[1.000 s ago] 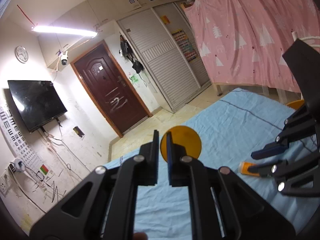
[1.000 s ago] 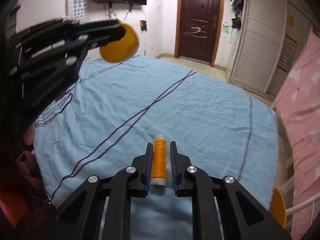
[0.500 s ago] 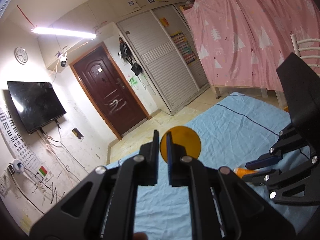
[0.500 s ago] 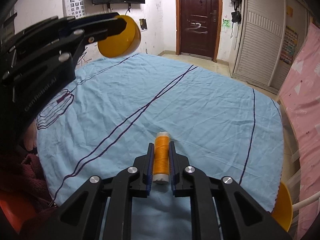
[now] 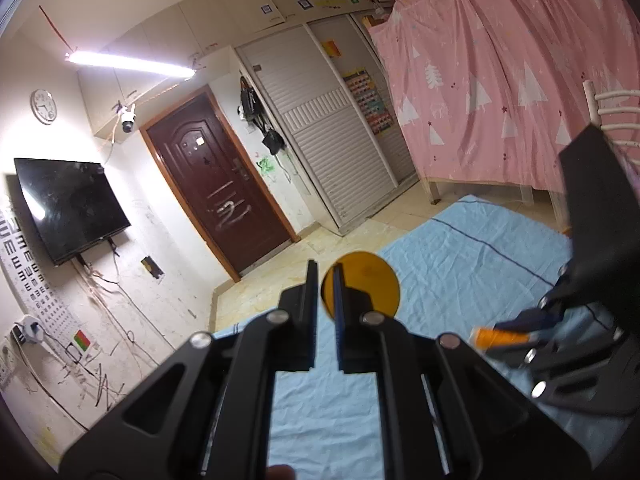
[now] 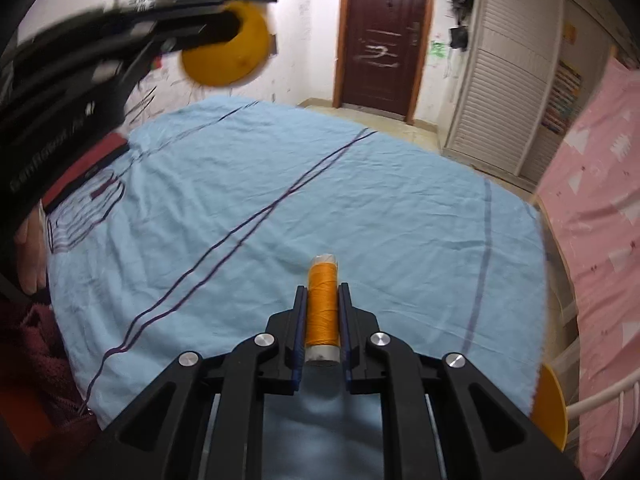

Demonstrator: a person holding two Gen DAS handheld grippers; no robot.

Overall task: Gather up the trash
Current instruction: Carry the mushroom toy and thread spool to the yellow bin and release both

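Observation:
My left gripper (image 5: pixel 326 280) is shut on the rim of an orange bowl (image 5: pixel 366 284) and holds it high in the air. The bowl also shows in the right wrist view (image 6: pixel 228 54), at the upper left. My right gripper (image 6: pixel 322 294) is shut on an orange thread spool (image 6: pixel 322 314) and holds it above the blue sheet (image 6: pixel 280 200). In the left wrist view the right gripper (image 5: pixel 520 330) shows at the right with the spool (image 5: pixel 496 337) between its fingers.
The blue sheet with dark lines covers the surface below. A pink curtain (image 5: pixel 500 80) hangs at the right. A second orange dish (image 6: pixel 554 408) sits at the sheet's right edge by a white chair. A dark red garment (image 6: pixel 36 360) lies at the left.
My right gripper has lifted the spool off the sheet. My left gripper has raised the bowl higher, and both views have tilted upward.

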